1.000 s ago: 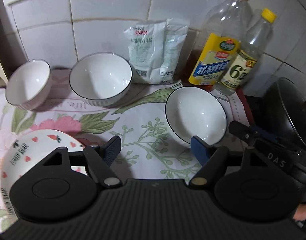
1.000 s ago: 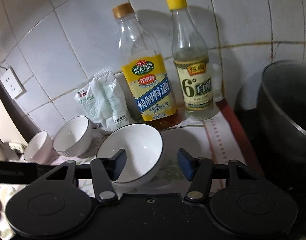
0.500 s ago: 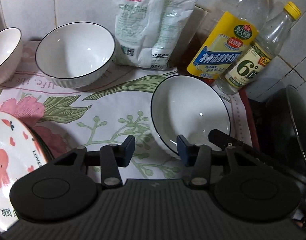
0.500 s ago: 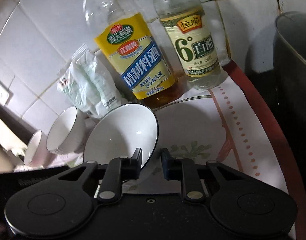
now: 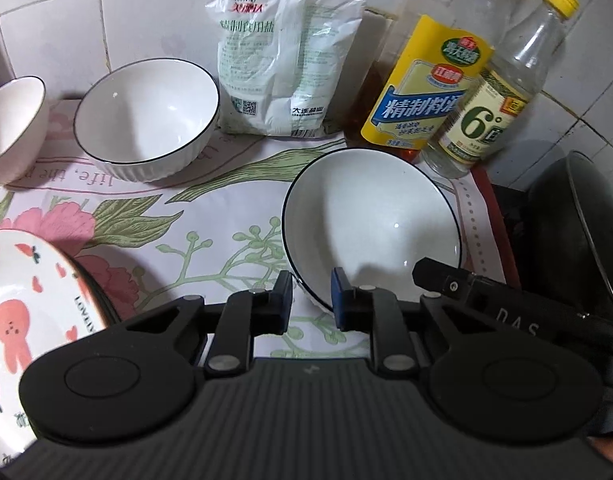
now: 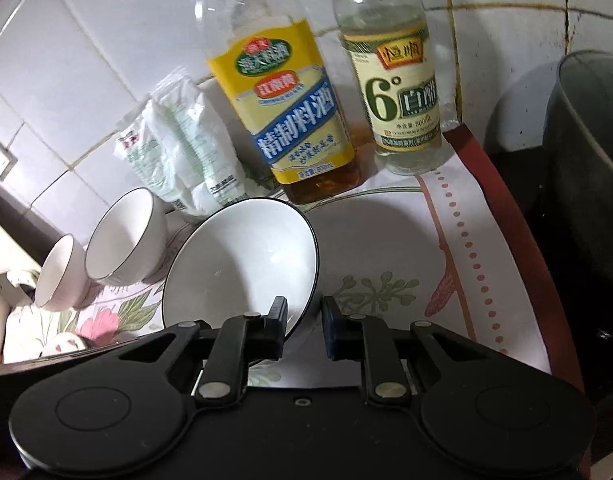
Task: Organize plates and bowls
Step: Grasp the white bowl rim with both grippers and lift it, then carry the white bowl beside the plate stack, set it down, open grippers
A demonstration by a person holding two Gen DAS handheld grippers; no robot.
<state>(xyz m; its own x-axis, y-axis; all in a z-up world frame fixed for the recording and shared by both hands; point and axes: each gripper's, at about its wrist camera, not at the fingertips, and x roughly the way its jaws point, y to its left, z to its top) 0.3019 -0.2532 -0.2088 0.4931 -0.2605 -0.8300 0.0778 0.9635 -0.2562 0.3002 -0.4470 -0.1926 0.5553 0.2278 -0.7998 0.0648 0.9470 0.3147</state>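
both claws clamp one white bowl (image 5: 370, 216): left claw (image 5: 311, 296) on its near-left rim, right claw (image 6: 303, 322) on the near-right

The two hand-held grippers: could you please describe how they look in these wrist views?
Both are matte black. Each left hand-held gripper and right hand-held gripper shows a ribbed or smooth body, two round disc housings, jointed finger links with silver rivets, and dark blue pads. In the left wrist view, the right unit's side bears pale lettering reading DAS. No cables or sleeves show.
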